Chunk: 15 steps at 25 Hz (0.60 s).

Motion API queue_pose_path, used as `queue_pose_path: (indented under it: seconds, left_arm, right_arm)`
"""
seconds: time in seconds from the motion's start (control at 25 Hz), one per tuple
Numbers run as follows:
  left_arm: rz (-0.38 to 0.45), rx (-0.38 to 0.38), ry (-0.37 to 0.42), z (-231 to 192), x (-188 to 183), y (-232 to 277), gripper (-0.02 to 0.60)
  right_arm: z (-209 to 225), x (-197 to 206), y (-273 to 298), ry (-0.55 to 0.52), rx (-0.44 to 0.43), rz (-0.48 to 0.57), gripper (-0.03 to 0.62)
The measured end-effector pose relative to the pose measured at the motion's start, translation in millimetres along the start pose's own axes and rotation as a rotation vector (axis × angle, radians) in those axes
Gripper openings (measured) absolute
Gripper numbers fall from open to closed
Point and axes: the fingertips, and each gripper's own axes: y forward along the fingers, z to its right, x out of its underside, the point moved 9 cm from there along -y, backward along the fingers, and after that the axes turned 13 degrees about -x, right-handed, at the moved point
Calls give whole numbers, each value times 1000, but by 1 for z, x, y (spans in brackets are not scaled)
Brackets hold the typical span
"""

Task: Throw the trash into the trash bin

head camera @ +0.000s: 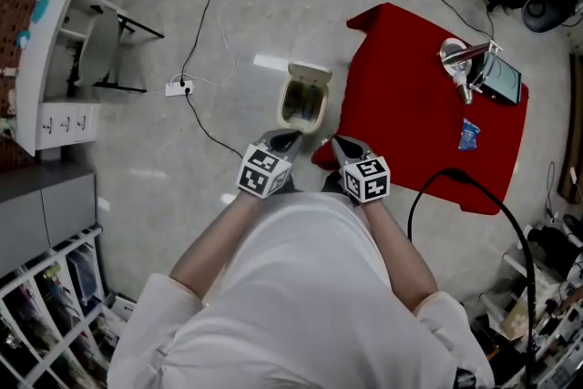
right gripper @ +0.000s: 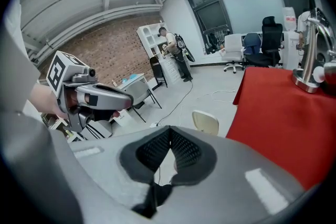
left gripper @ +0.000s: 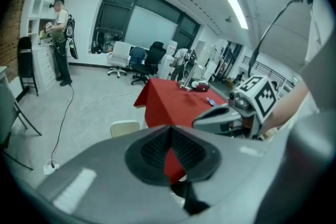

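Note:
The small cream trash bin [head camera: 303,100] stands on the floor with its lid up, just left of the red-covered table [head camera: 410,114]. A blue scrap of trash [head camera: 468,134] lies on the red cloth, below a metal stand [head camera: 455,59] and a dark device [head camera: 501,79]. My left gripper [head camera: 287,139] and right gripper [head camera: 339,144] hang side by side just short of the bin, both shut with nothing between the pads. The left gripper view shows its jaws [left gripper: 170,128] closed, the bin's lid [left gripper: 125,127] and the table [left gripper: 173,99] beyond. In the right gripper view the jaws [right gripper: 170,129] are closed before the bin [right gripper: 206,122].
Cables and a power strip [head camera: 177,87] lie on the floor left of the bin. A white shelf unit [head camera: 55,68] and a folding chair [head camera: 100,50] stand at far left. A black cable [head camera: 455,182] arcs at my right. A person [left gripper: 60,39] stands at far shelves.

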Motion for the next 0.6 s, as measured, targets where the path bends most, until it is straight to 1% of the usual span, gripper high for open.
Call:
queue_pose_path:
  seconds: [0.24,0.48,0.6]
  left_arm:
    - [-6,34,34,43,-13,25,5]
    - [-17,72,69,96,-29,61,5]
    - [-23,93,85,122,-37,81,5]
  right_arm:
    - [31,9,-40,20,33,30,2]
    - [75,23,-89,45,72,52,4]
    - [100,32,-113,59,99,60,18]
